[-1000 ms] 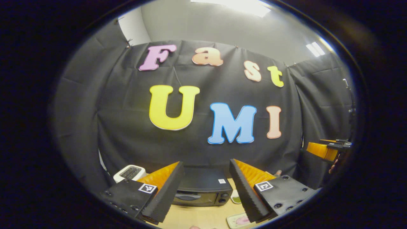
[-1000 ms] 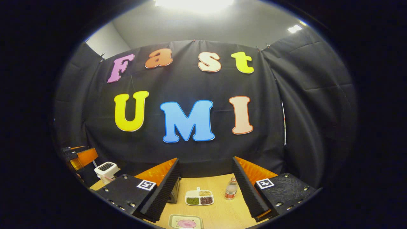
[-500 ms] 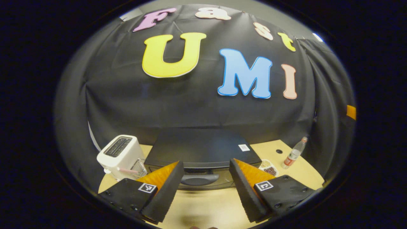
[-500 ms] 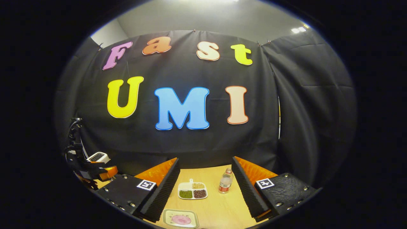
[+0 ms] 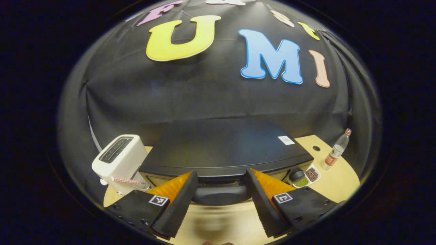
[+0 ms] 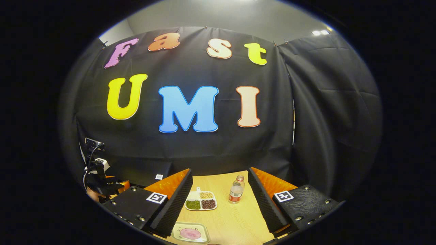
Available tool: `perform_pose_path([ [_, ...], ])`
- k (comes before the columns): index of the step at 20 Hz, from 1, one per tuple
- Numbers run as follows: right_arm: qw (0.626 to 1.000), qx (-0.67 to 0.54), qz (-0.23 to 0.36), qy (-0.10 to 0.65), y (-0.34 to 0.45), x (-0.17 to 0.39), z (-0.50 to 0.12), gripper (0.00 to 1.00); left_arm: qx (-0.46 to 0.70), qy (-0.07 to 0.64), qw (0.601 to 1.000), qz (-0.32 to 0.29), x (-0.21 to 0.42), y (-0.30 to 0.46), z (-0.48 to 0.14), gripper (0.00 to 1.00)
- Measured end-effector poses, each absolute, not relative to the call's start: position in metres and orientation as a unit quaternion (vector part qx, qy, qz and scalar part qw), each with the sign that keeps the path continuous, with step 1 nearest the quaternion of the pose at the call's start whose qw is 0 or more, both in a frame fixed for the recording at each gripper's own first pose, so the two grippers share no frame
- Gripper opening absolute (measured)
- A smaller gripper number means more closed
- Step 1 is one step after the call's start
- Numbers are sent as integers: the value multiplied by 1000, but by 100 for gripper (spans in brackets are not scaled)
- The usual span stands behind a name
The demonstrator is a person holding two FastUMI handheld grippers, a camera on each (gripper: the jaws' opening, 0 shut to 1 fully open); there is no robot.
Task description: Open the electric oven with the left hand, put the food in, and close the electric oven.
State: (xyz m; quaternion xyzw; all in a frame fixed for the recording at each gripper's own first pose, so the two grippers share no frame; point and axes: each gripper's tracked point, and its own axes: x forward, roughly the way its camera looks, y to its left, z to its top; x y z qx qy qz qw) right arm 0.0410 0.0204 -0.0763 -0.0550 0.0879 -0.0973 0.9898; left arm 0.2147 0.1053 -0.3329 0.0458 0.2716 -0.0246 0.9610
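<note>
Left gripper (image 5: 219,200): jaws held wide apart, nothing between the pads; it is seen just in front of the oven door, above the desk edge.
Oven (image 5: 221,149): black, closed, set at the back of the desk (image 5: 337,180) against the cloth wall; long axis runs side to side, door faced toward the left gripper.
Handle (image 5: 220,194): a dark bar lying along the door top, seen in the gap between the jaws; contact cannot be told.
Oven's sides: toaster (image 5: 117,160) just beside one end, sectioned dish (image 5: 308,175) just beside the knob end.
Bottle (image 5: 335,151): upright, near the desk's far rim, apart from the oven.
Right gripper (image 6: 219,204): jaws spread, empty, held over open desk.
Food plate (image 6: 190,233): pink food on it, flat near the desk's near edge, by the right gripper's lower finger.
Open room: bare wood is seen between plate, dish (image 6: 201,203) and bottle (image 6: 235,193).
</note>
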Motion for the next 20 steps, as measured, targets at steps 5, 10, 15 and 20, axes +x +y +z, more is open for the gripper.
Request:
perform_pose_path([
  [5,991,-41,-91,87,24,43,-77,99,46,268,962,-21,211,104,-336,100],
  [10,993,-38,-80,73,27,37,-68,98,42,268,962,-22,195,104,-337,100],
  [15,994,-36,-67,73,29,26,-68,98,52,276,959,-24,149,104,-347,97],
  [20,994,-35,-62,79,30,17,-70,98,59,300,952,-25,110,104,-368,96],
])
